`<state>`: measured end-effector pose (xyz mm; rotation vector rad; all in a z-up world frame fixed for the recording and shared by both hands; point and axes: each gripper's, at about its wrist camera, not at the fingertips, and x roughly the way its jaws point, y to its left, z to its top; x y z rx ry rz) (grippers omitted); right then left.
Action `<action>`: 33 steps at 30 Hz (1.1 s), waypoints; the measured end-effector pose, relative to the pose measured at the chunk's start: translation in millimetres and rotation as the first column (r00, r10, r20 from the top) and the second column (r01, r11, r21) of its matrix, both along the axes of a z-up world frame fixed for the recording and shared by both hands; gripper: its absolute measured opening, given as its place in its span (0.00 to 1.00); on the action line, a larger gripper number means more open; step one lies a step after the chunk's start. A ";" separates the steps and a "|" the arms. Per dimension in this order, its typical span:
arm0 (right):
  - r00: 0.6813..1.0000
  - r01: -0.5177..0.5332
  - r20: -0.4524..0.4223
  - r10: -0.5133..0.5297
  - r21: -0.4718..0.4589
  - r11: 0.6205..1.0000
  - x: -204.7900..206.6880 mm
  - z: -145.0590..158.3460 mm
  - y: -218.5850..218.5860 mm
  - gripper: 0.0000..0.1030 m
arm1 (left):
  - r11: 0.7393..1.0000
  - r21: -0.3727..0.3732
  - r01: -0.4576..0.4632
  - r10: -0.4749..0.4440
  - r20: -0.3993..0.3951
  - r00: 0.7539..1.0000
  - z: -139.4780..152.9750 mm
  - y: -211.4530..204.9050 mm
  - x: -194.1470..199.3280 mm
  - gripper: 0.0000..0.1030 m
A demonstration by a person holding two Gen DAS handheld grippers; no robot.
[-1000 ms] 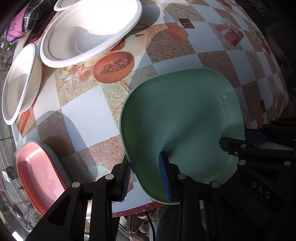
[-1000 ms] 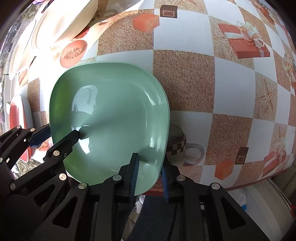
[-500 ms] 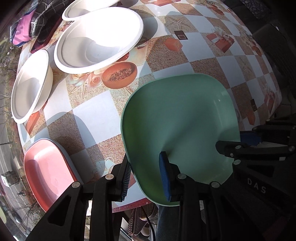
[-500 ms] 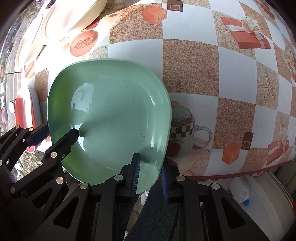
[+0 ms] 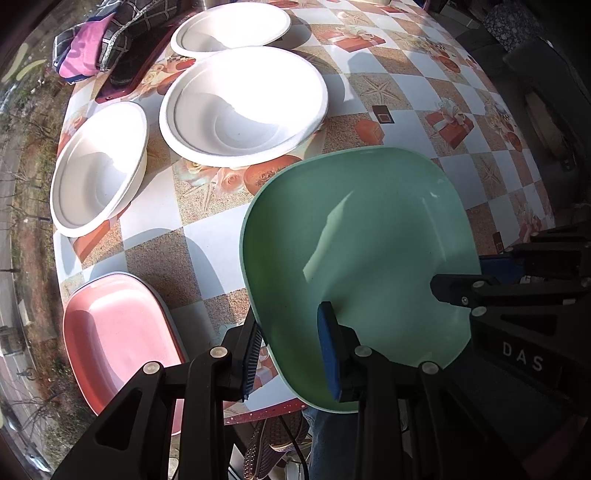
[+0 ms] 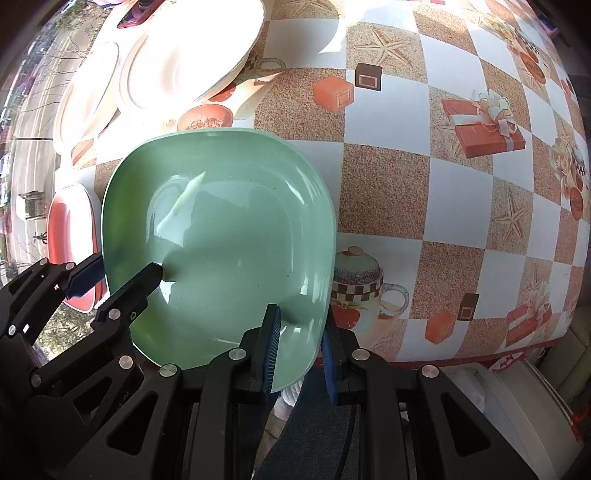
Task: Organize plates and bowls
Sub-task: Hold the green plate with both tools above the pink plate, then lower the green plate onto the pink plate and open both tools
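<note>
A green square plate (image 5: 362, 251) hangs above the table's near edge, held by both grippers. My left gripper (image 5: 291, 354) is shut on its near left rim, one pad above and one below. My right gripper (image 6: 301, 350) is shut on its near right rim; the plate shows in the right wrist view (image 6: 221, 236). A pink square plate (image 5: 118, 336) lies at the table's near left corner. Three white bowls sit farther back: a large one (image 5: 243, 103), one to its left (image 5: 99, 173), one behind (image 5: 229, 33).
The table (image 5: 480, 184) has a checkered cloth with printed gifts and starfish. Folded cloths on a dark tray (image 5: 110, 40) lie at the far left. Dark furniture (image 5: 546, 85) stands right of the table. A white container (image 6: 517, 402) sits below the table's right edge.
Both grippers have lifted the green plate and drawn it back toward the near edge. More of the white bowls and the pink plate have come into view.
</note>
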<state>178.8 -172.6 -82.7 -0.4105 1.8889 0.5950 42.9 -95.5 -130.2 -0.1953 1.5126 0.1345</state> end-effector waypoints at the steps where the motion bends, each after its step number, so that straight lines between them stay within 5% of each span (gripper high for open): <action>1: 1.000 -0.009 0.005 0.009 0.003 1.000 0.4 3.1 2.1 0.23 | 1.000 0.000 -0.010 0.010 0.005 1.000 1.9 1.0 -1.9 0.32; 33: 0.973 -0.216 0.102 0.207 0.094 0.972 -41.5 59.8 45.7 0.23 | 0.966 0.061 -0.249 0.241 0.119 0.963 56.3 62.1 -24.9 0.32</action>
